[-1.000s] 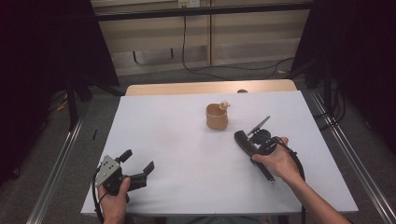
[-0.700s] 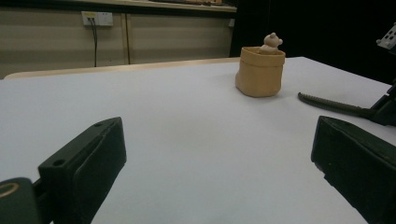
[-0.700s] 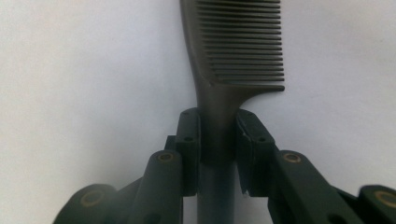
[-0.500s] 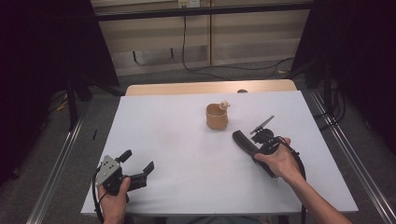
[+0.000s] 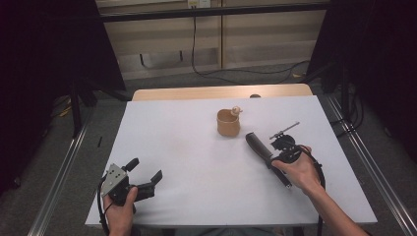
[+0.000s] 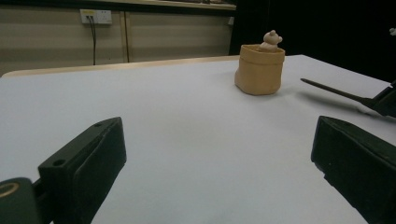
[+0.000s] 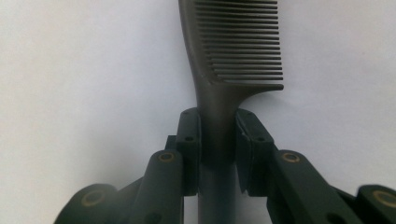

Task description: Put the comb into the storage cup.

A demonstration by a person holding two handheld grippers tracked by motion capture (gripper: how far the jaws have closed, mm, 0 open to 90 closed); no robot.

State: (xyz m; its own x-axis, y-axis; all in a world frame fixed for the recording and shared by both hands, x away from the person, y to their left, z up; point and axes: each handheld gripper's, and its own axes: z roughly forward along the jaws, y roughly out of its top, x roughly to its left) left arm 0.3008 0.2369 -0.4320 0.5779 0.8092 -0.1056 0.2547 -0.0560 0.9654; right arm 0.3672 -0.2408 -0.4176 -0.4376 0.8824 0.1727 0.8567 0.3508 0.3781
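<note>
right hand-held gripper (image 7: 218, 154) clamps comb (image 7: 233, 46) (by handle) | left hand-held gripper (image 6: 219, 172) wide open, empty

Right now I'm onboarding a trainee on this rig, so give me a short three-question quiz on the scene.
1. True or false: the right gripper is shut on the comb.
2. Which stands nearest the tan cup? A) the comb's head B) the left gripper C) the table's near edge
3. Fill in: the left gripper's jaws stand ____.

Key: 1 true; 2 A; 3 open, with nothing between them.
</note>
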